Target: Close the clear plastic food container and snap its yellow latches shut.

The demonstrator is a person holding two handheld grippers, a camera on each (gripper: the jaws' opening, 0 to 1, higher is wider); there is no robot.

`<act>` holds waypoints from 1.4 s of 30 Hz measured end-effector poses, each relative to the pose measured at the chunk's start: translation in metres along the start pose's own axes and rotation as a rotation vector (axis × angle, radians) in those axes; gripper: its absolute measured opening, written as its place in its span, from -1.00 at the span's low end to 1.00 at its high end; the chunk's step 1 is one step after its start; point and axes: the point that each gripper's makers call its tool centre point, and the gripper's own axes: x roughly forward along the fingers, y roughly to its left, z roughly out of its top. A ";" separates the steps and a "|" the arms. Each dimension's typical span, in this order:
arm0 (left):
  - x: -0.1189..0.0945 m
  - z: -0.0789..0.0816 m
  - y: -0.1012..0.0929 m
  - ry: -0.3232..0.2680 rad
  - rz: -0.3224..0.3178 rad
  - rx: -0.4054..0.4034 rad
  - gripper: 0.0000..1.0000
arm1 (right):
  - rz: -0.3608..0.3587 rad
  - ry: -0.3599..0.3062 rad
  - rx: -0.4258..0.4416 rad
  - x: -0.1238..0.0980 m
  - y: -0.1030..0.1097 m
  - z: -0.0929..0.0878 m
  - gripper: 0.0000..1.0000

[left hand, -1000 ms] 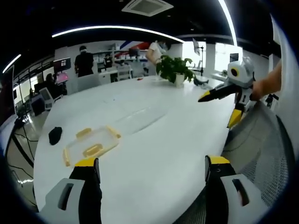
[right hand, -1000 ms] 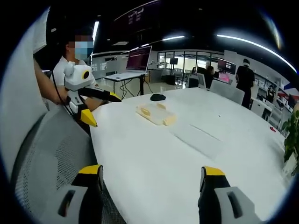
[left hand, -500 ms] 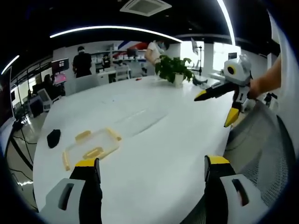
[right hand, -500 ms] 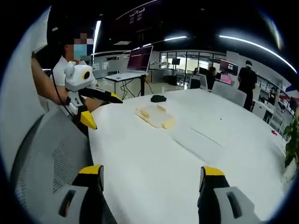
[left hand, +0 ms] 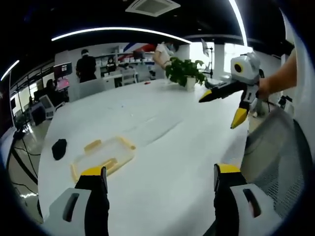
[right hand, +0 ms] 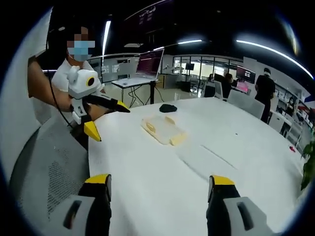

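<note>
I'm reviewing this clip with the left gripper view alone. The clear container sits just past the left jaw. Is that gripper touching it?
Observer: No. In the right gripper view the left gripper hangs in the air by the edge of the table, clearly apart from the container.
Operator: From that side, are its jaws open?
Observer: Yes, they are spread wide with nothing between them.

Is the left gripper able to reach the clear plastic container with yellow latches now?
Probably yes: the left gripper, jaws open, faces the clear plastic container across bare white table, nothing between.
</note>
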 end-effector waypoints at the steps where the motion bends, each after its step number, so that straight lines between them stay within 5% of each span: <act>1: 0.000 0.000 0.001 0.003 -0.001 0.003 0.74 | 0.004 0.002 -0.005 0.002 0.000 0.001 0.61; 24: 0.010 -0.013 0.042 0.063 -0.027 0.052 0.64 | 0.080 0.030 -0.083 0.060 -0.018 0.033 0.55; 42: 0.019 -0.025 0.091 0.129 -0.018 0.137 0.54 | 0.153 0.073 -0.172 0.101 -0.033 0.046 0.51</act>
